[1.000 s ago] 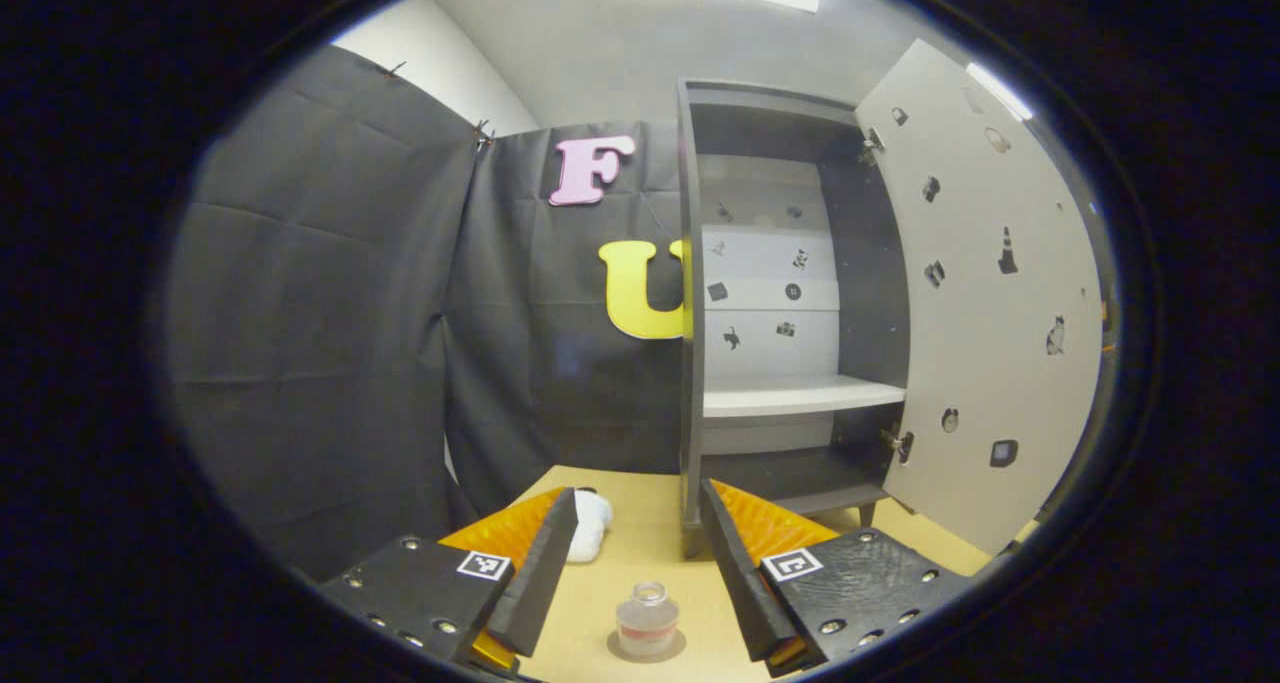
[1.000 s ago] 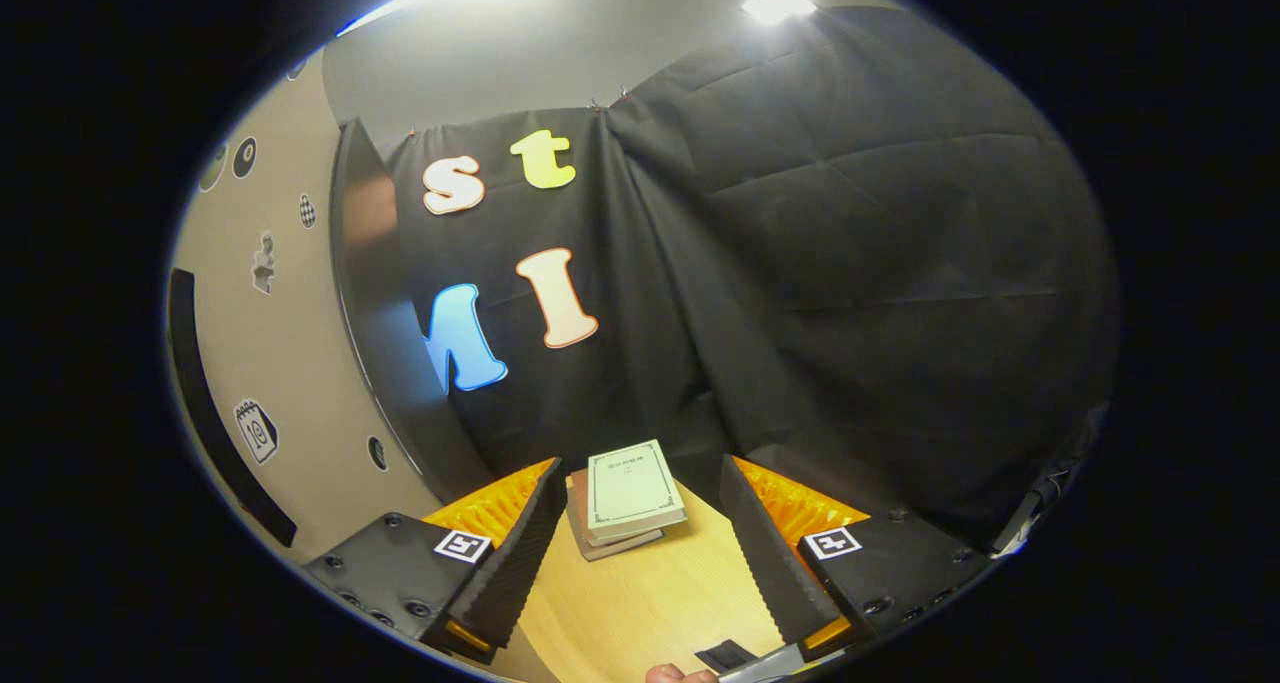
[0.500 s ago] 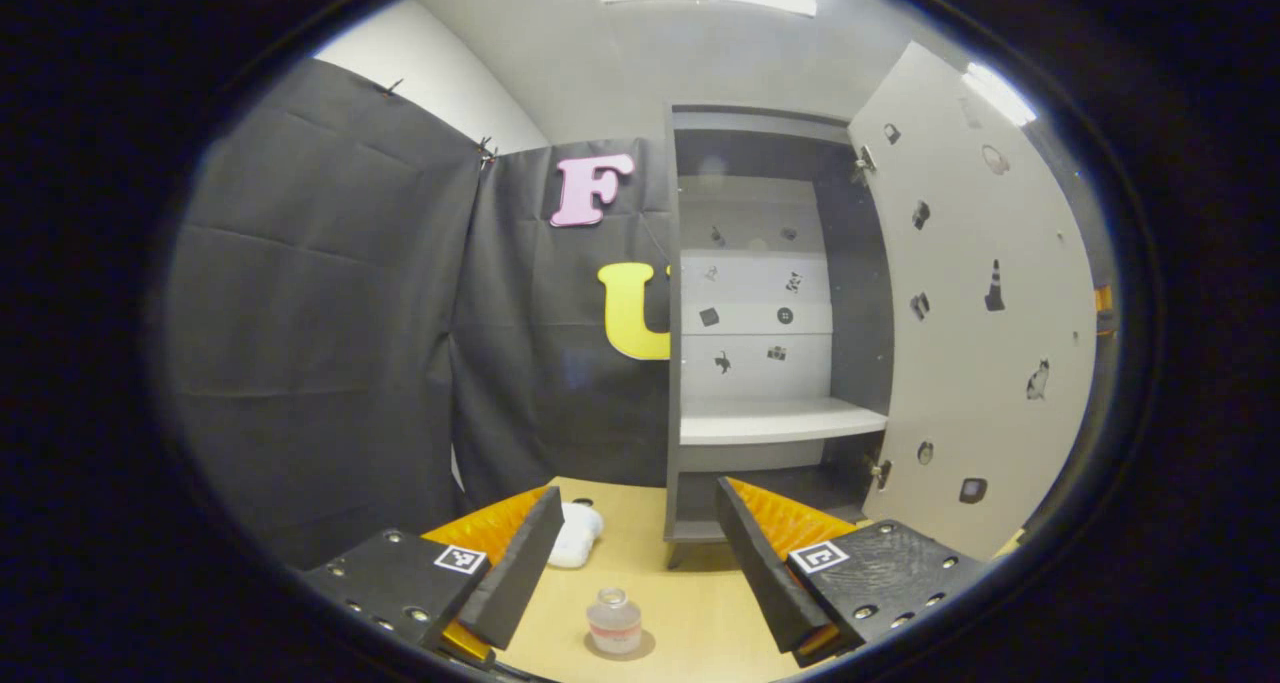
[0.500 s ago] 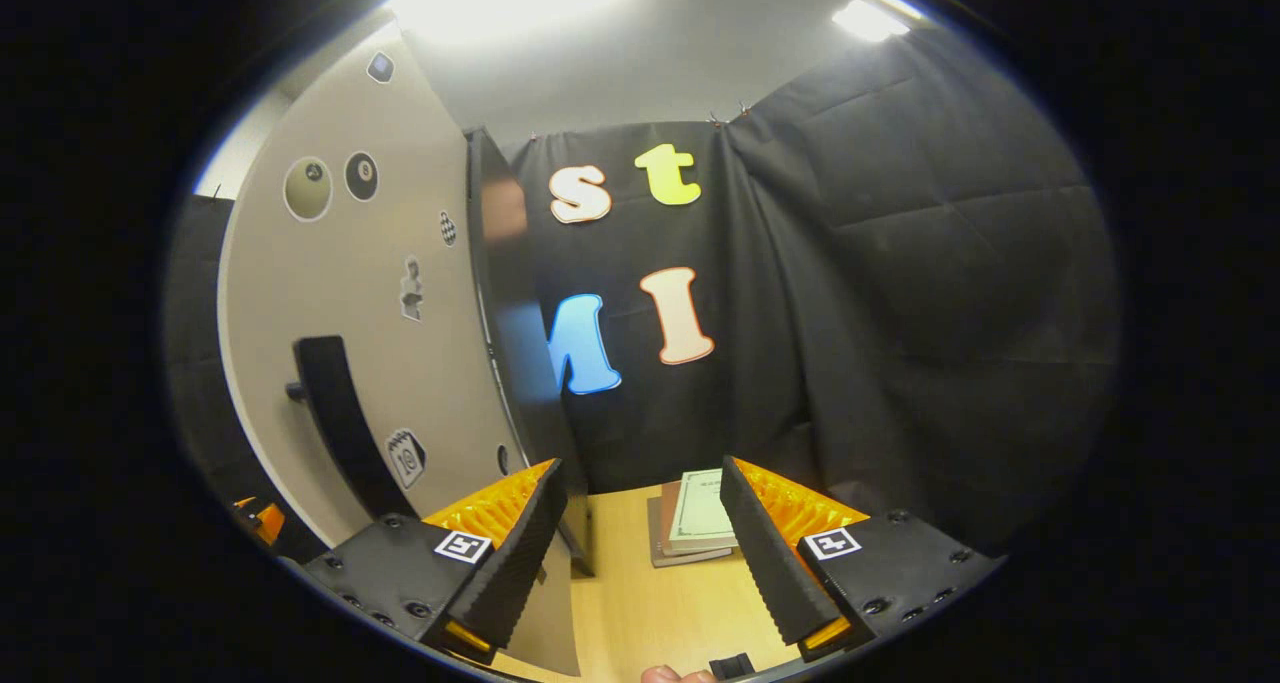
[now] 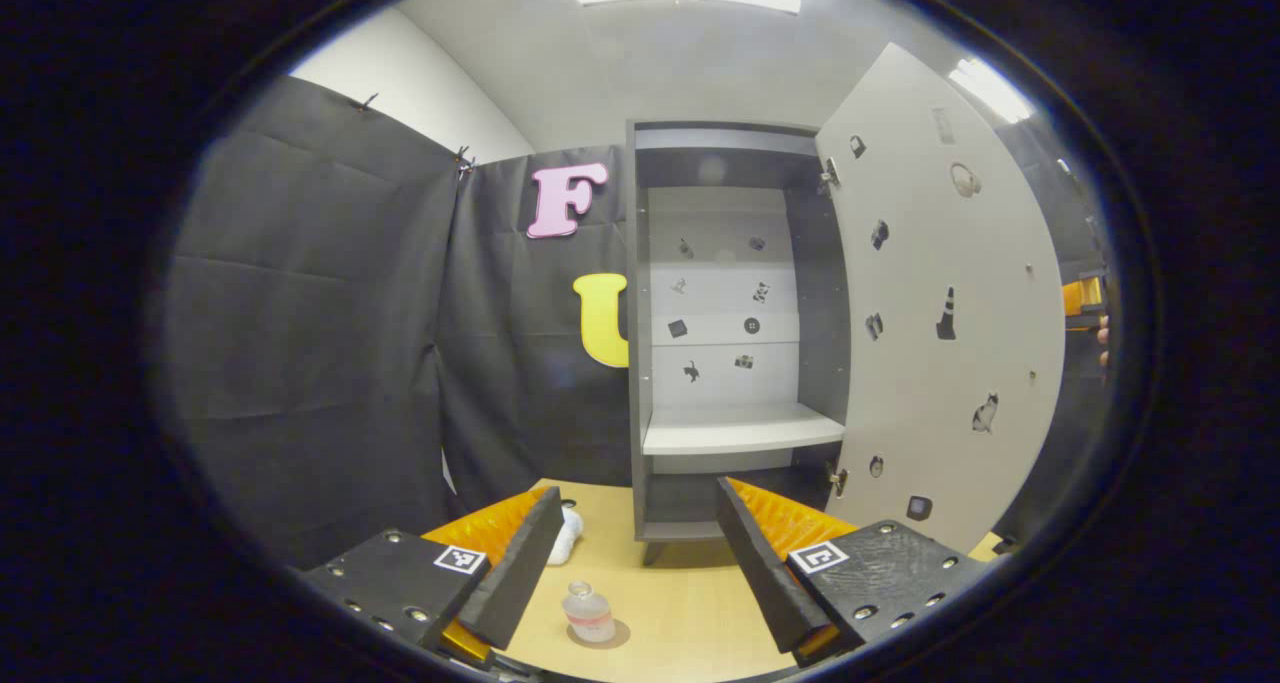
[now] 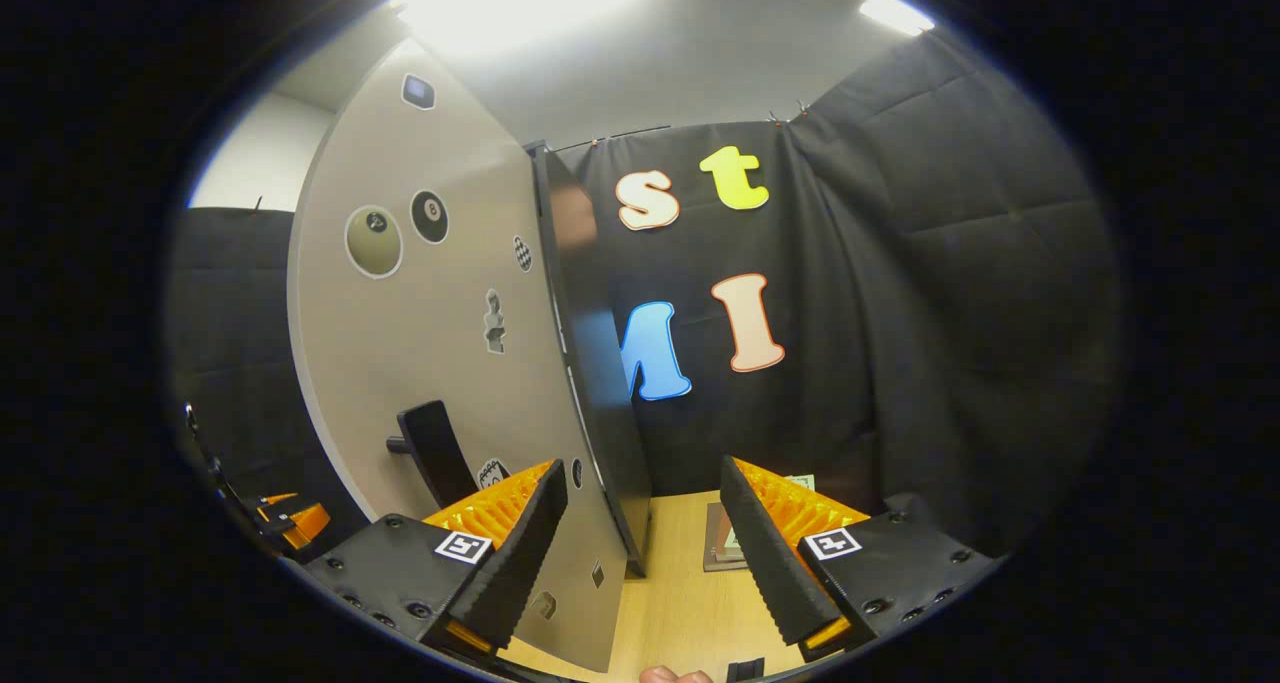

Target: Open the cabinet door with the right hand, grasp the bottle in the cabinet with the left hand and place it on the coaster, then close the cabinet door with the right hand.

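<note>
The small clear bottle [image 5: 588,613] stands upright on the round coaster [image 5: 602,633] on the wooden table, low between the fingers of my left gripper [image 5: 640,561]. That gripper is open and a little back from the bottle, not touching it. Behind stands the grey cabinet [image 5: 735,428] with its door [image 5: 940,343] swung wide to the right. My right gripper [image 6: 645,551] is open and empty, facing the door's outer face [image 6: 430,313]. The dark door handle [image 6: 435,453] sits just left of its left finger.
A white object [image 5: 566,538] lies on the table left of the cabinet. Stacked books [image 6: 730,541] lie by the wall right of the cabinet's dark side [image 6: 595,383]. A hand [image 5: 1103,335] shows beyond the door's far edge.
My left gripper has drawn back and left, so the bottle on its coaster looks smaller. My right gripper has turned left, bringing the door's outer face and handle into sight.
</note>
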Demonstrator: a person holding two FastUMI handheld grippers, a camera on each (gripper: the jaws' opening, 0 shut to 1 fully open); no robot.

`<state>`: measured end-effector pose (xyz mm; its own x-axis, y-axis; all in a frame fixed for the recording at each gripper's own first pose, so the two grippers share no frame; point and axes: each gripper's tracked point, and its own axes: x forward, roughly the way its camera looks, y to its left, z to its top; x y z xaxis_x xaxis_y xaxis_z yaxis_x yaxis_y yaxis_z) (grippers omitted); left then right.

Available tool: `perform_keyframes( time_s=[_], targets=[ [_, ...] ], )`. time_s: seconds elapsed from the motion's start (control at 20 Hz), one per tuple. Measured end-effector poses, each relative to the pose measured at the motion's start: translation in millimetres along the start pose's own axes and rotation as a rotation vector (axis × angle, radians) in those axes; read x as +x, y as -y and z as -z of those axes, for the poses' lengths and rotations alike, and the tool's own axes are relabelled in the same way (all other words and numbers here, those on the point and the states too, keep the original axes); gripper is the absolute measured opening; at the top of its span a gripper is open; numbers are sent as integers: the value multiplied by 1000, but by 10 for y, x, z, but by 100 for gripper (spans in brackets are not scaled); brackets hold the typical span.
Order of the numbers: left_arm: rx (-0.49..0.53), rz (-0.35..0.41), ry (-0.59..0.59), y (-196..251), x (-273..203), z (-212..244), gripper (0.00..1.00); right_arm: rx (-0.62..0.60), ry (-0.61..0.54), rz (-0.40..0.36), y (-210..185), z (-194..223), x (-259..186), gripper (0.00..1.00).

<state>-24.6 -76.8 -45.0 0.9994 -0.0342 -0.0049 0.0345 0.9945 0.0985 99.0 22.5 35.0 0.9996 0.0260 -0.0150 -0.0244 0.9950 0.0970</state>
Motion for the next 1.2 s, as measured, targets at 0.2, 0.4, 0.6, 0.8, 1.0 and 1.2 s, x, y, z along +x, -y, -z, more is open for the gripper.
perform_keyframes(
  time_s=[0.2, 0.4, 0.6, 0.8, 1.0, 1.2],
  targets=[
    [-29, -29, -5, 69, -220, -90, 92, -37, -22, -110, -258, 49, 3, 98],
    [-11, -65, -8, 18, -384, -106, 92, -83, -10, -118, -291, -1, -10, 98],
    [-4, -87, -19, -95, -405, -92, 92, -102, -25, -130, -425, 26, 4, 97],
    [-24, -90, -7, -266, -298, -100, 93, -79, -52, -149, -647, 97, 42, 97],
    [-53, -77, -17, -504, -108, -16, 92, -80, -40, -144, -906, 100, 93, 98],
    [-38, -69, -21, -899, 78, 34, 92, -67, -57, -141, -1254, 182, 154, 97]
  ],
)
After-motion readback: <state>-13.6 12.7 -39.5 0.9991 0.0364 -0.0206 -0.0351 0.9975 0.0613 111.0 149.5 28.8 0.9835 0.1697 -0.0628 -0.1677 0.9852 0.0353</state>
